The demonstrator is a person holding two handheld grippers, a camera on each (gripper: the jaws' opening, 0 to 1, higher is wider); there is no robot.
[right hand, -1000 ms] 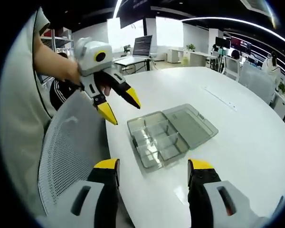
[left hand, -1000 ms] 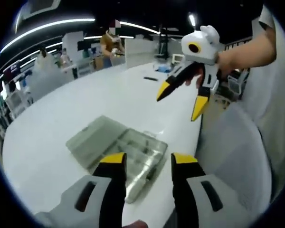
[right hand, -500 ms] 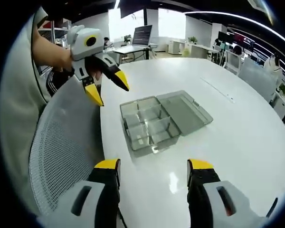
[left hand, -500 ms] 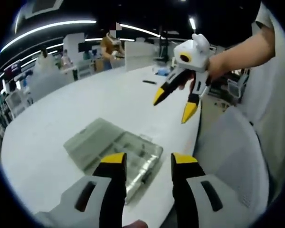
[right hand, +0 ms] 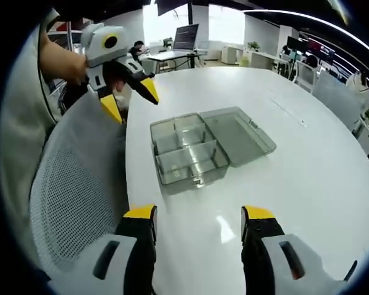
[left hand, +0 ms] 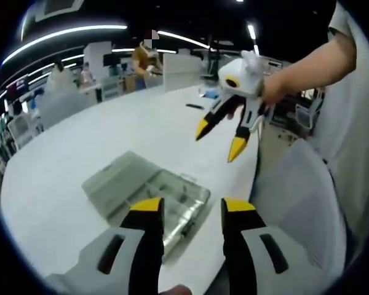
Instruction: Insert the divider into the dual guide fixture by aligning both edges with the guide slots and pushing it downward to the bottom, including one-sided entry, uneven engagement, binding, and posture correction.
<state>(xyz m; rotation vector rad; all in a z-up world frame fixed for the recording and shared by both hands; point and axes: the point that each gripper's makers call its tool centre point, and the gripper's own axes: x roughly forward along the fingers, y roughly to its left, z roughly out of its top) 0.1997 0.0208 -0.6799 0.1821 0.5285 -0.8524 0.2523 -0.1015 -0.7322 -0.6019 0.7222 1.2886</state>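
A clear plastic compartment box [right hand: 187, 153] lies open on the white table [right hand: 295, 178], its lid [right hand: 238, 135] folded flat to the right. Fixed walls split the tray into several cells. In the left gripper view the same box [left hand: 149, 192] sits just beyond my left gripper [left hand: 192, 209], which is open and holds nothing. My right gripper [right hand: 198, 215] is also open and bare, hovering over the table short of the box. Each gripper appears in the other's view, held up in the air: the right gripper [left hand: 220, 140] and the left gripper [right hand: 129, 100].
A white mesh chair [right hand: 67, 184] stands against the table's near edge, and the same chair [left hand: 295, 203] appears in the left gripper view. A small dark object [left hand: 194, 106] lies far up the table. A person [left hand: 144, 58] stands at desks in the background.
Both views have shifted with the hands. The right gripper has drifted a little left and lower in the left gripper view. Both grippers stay open; the box has not moved.
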